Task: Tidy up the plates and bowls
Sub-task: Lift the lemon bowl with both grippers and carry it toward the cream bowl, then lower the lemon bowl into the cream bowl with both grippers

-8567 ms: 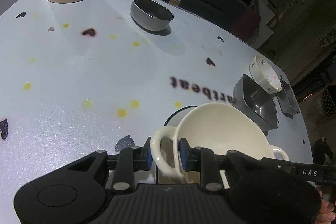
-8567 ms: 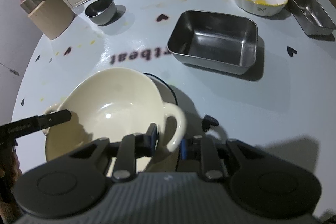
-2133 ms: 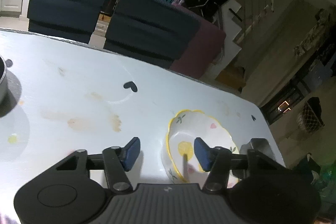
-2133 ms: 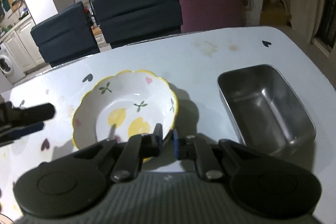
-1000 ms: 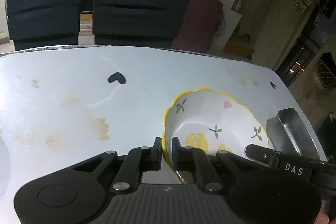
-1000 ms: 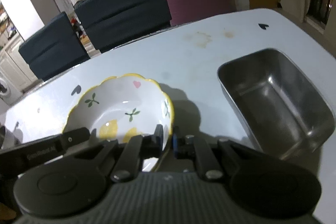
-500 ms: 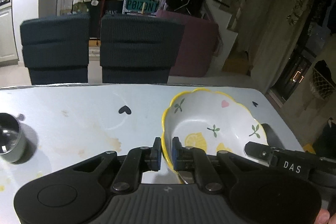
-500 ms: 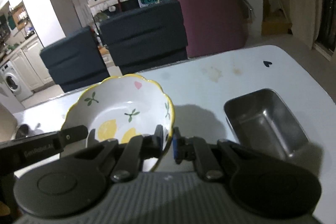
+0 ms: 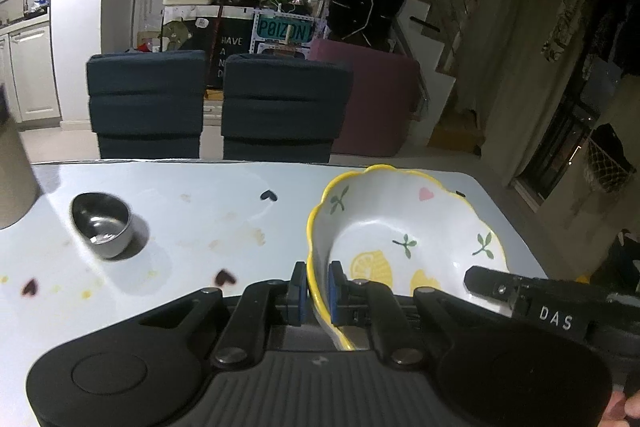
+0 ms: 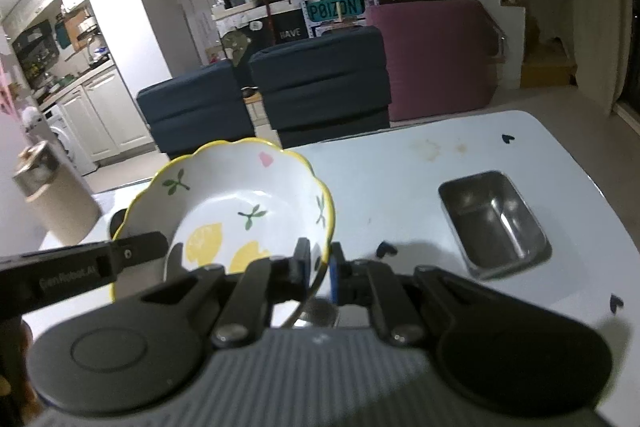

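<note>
Room: dim, two dark chairs (image 9: 216,107) behind our table (image 9: 200,219).
Bowl (image 9: 404,239): lemon one, up off the table, between both grippers.
Left gripper (image 9: 317,291): pinching bowl's left rim.
Right gripper (image 10: 319,267): pinching its right rim.
Tip: we think both hands should move together, bowl level, clear of the tin (image 10: 496,223) and cup (image 9: 102,223).

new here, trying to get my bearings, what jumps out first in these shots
The lemon-print bowl with its yellow scalloped rim, pinched on opposite sides by the left gripper and right gripper. Then a round steel bowl far left on the table and a steel tray far right.
</note>
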A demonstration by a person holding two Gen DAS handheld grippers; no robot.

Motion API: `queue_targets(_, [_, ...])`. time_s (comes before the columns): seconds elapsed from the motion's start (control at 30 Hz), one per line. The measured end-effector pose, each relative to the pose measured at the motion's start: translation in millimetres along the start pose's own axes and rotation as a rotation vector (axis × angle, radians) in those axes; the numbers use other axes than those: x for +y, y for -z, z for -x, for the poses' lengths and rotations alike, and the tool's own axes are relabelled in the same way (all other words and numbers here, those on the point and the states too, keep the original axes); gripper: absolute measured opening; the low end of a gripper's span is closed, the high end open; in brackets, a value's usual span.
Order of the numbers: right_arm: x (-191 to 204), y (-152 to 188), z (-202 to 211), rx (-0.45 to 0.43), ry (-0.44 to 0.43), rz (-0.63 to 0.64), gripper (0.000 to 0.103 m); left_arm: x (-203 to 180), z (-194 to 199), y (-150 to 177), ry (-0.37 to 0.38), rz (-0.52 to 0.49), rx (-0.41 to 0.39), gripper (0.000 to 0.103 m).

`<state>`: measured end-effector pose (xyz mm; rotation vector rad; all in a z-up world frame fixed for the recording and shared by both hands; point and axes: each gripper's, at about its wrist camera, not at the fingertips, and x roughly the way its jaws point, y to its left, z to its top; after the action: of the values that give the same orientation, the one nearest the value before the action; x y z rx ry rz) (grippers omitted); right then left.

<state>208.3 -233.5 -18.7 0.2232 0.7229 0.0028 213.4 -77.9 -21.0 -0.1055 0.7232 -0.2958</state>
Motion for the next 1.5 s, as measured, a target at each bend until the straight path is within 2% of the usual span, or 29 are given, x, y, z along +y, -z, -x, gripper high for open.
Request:
queue_targets(0.23, [19, 28, 36, 0.018, -0.021, 0.012, 0.011, 9, 45, 26, -0.009, 0.014, 0.011, 0.011])
queue_targets(0.47, [26, 53, 51, 0.072, -0.056, 0.023, 0.011, 25, 78, 58, -0.022, 0.024, 0.015, 0.011])
queue_targets(0.7, [44, 72, 61, 0.103, -0.09, 0.043, 0.011, 51, 98, 78, -0.032, 0.077, 0.022, 0.011])
queue_targets(1.13, [93, 85, 31, 0.187, -0.139, 0.155, 0.011, 104, 108, 106, -0.093, 0.119, 0.072, 0.011])
queue_targets(1.3, [110, 91, 16, 0.228, -0.139, 0.204, 0.011, 124, 101, 114, -0.094, 0.164, 0.121, 0.012])
queue_targets(1.5, [121, 97, -8, 0.328, -0.128, 0.223, 0.011, 131, 85, 121, -0.12, 0.151, 0.199, 0.012])
